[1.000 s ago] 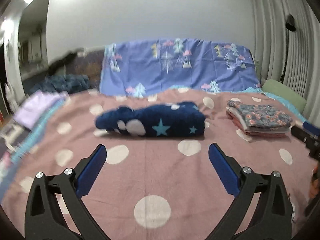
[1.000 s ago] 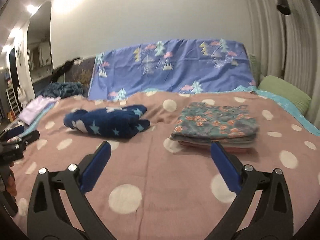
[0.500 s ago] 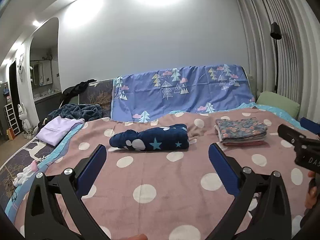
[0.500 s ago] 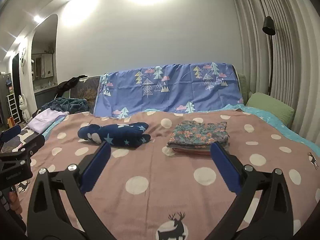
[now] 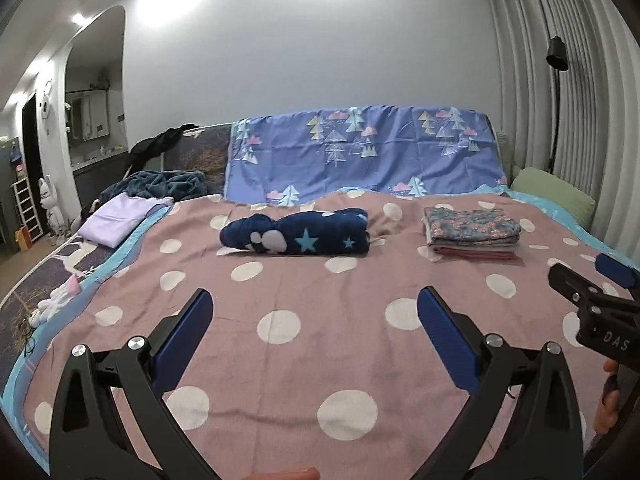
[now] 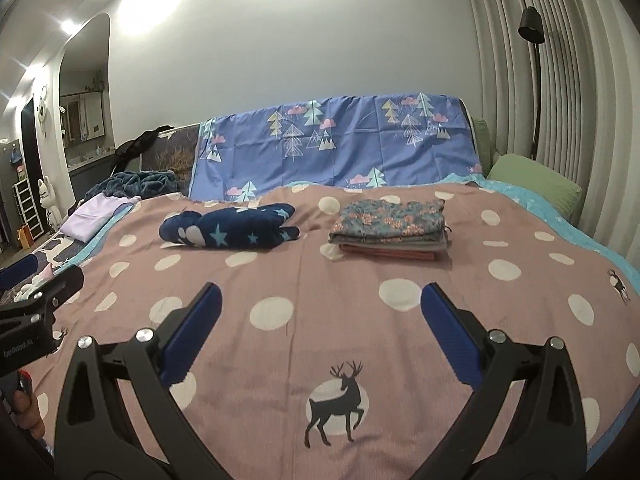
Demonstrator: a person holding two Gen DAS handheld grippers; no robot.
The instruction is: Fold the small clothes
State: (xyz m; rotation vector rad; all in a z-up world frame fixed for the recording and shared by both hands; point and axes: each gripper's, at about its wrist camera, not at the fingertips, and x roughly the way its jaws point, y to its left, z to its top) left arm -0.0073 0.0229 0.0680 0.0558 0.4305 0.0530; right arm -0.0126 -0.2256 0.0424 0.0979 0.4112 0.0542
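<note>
A navy fleece garment with stars (image 5: 294, 233) lies bunched in a roll on the pink polka-dot bedspread (image 5: 304, 360); it also shows in the right wrist view (image 6: 230, 228). A stack of folded clothes with a floral piece on top (image 5: 472, 230) sits to its right, seen too in the right wrist view (image 6: 390, 230). My left gripper (image 5: 314, 320) is open and empty, well short of the garment. My right gripper (image 6: 320, 320) is open and empty, also held back above the bedspread. Each gripper shows at the edge of the other's view.
A blue tree-print sheet (image 5: 360, 156) drapes the headboard. A green pillow (image 5: 554, 194) lies at the right, by the curtain and a floor lamp (image 5: 558, 56). A lilac cloth (image 5: 118, 218) and a dark blanket (image 5: 160, 184) lie at the bed's left edge.
Both grippers have pulled back and up from the garment and the stack, so more of the bed and room shows. Both stay open.
</note>
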